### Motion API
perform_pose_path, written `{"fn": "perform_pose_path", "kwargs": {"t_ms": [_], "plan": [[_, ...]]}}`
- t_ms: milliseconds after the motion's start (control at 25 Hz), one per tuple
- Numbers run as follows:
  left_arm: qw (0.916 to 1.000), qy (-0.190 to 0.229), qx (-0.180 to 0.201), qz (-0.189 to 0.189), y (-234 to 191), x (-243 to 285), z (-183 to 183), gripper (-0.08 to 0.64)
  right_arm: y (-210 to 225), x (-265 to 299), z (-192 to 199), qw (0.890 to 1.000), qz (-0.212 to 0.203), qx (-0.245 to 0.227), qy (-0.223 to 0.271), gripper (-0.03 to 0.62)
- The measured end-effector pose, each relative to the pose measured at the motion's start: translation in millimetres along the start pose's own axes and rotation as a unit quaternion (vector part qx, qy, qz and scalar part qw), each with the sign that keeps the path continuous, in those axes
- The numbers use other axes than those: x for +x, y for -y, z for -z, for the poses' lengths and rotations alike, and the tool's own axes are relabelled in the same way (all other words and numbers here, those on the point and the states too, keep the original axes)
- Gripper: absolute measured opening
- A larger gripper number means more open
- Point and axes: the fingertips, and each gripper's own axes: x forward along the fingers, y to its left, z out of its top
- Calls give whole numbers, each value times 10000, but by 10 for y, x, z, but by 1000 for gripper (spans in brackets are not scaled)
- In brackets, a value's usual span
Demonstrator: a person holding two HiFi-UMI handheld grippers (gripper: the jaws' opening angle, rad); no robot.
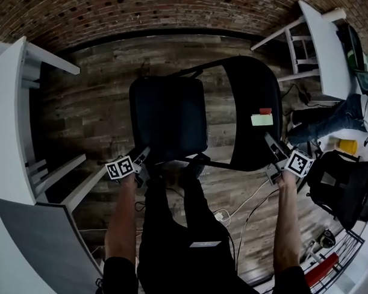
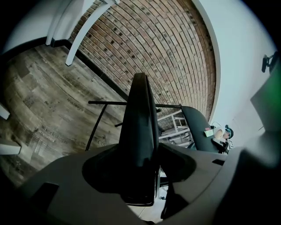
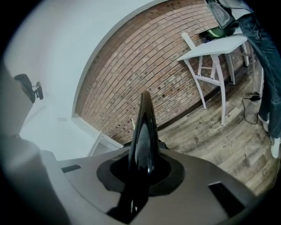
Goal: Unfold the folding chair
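Observation:
The black folding chair stands on the wood floor in the head view, its padded seat (image 1: 168, 117) at the middle and its curved backrest (image 1: 255, 111) to the right with a red and a pale green sticker (image 1: 262, 118) on it. My left gripper (image 1: 143, 158) is shut on the seat's near edge; in the left gripper view the seat edge (image 2: 139, 127) fills the gap between the jaws. My right gripper (image 1: 273, 147) is shut on the backrest's near edge, seen as a thin black blade (image 3: 142, 132) between the jaws in the right gripper view.
White tables stand at the left (image 1: 14, 119) and at the top right (image 1: 322, 48). A person's jeans-clad legs (image 1: 328, 123), a black bag (image 1: 345, 186) and a wire rack are at the right. A white cable (image 1: 252, 210) lies on the floor. A brick wall (image 1: 167, 11) runs behind.

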Motion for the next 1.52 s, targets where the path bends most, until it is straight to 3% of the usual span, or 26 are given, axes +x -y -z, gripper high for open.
{"fn": "perform_pose_path", "kwargs": {"t_ms": [880,1280,1520], "plan": [[9987,27,-482,-174,-727,-77,-64,307,206,266,220,9985,-474,288,41,64],[9965,-92,-388,-736,-876,-152,-103,327,215,330,270,9970,-661,388,84,64],[9915,183,-487,-1194,-917,-308,-163,331,238,334,302,9969,-658,417,95,64]]}}
